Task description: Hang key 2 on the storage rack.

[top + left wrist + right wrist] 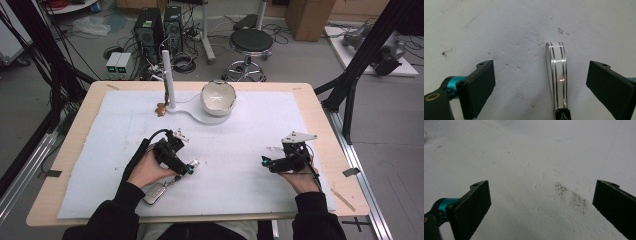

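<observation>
Even overhead light; soft shadows; glare on key fob [557, 75]; slight blur

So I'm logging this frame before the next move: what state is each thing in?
left gripper: open, jaws astride the key fob, not touching it.
key fob: lying flat on the white mat, ungripped.
right gripper: open, nothing between its jaws.
bowl: upright on its white stand, looks empty.
white mat: flat on the table, lightly speckled with dirt.
</observation>
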`<move>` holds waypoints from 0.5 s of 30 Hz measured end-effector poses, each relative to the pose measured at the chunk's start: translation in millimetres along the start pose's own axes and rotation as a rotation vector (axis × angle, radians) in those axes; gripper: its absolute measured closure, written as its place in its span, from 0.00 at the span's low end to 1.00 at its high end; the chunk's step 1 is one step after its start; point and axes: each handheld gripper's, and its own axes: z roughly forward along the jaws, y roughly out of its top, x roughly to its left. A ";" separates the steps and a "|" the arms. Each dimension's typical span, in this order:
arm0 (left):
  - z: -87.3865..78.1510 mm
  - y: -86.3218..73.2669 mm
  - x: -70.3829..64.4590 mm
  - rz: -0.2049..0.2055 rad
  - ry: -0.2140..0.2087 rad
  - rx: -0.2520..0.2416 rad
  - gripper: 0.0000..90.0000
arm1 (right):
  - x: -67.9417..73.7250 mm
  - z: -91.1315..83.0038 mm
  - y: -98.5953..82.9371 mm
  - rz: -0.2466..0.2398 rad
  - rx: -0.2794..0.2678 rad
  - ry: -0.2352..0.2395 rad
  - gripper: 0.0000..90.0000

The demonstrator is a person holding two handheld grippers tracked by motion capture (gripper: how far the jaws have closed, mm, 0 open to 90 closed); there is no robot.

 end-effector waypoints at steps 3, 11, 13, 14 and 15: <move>1.1 -0.9 -1.9 0.008 0.003 0.001 0.12 | 0.0 0.4 -0.2 0.000 0.002 -0.002 0.01; 6.1 -4.4 -6.1 0.027 -0.021 0.029 0.31 | 0.1 1.1 -0.7 -0.002 0.008 -0.002 0.01; 7.8 -4.4 -7.0 0.033 -0.028 0.040 0.33 | 0.0 1.0 -0.8 -0.003 0.009 -0.003 0.01; 8.5 -4.5 -7.5 0.033 -0.031 0.039 0.34 | 0.1 1.1 -0.7 -0.003 0.008 -0.005 0.01; 8.6 -4.5 -7.5 0.032 -0.033 0.039 0.35 | 0.1 1.0 -0.7 -0.003 0.008 -0.006 0.01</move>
